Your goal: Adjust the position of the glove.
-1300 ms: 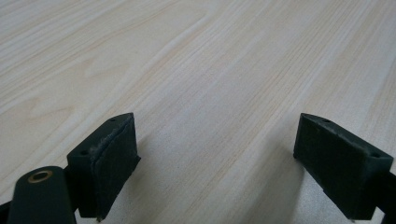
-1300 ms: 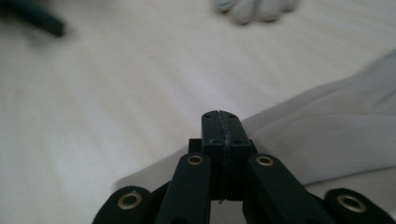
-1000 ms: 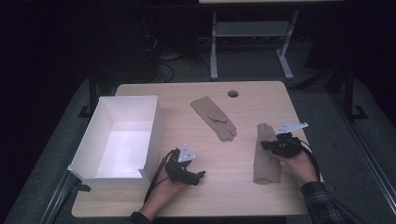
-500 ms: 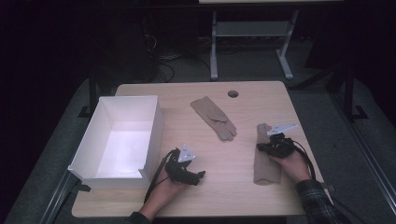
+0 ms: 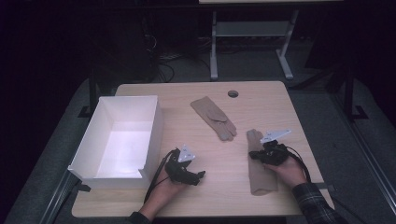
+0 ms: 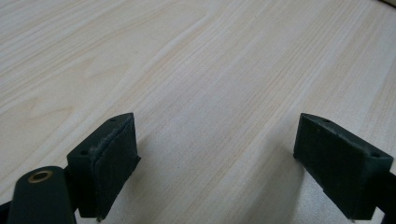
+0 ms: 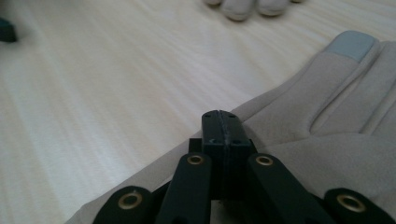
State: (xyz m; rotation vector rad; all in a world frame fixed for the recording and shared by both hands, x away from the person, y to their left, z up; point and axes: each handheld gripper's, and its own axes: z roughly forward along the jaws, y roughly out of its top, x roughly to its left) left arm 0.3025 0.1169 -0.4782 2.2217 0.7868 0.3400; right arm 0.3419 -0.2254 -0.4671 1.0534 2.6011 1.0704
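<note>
Where right gripper rests clenched, empty: beige glove, flat, grey fingertip; left gripper released.

White box – left on wooden table

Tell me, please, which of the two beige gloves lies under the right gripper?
The near-right glove, beneath the right gripper; the other glove lies apart, mid-table.

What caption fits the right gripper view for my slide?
Right gripper, jaws shut, over the edge of a tan glove on the wooden table.
</note>
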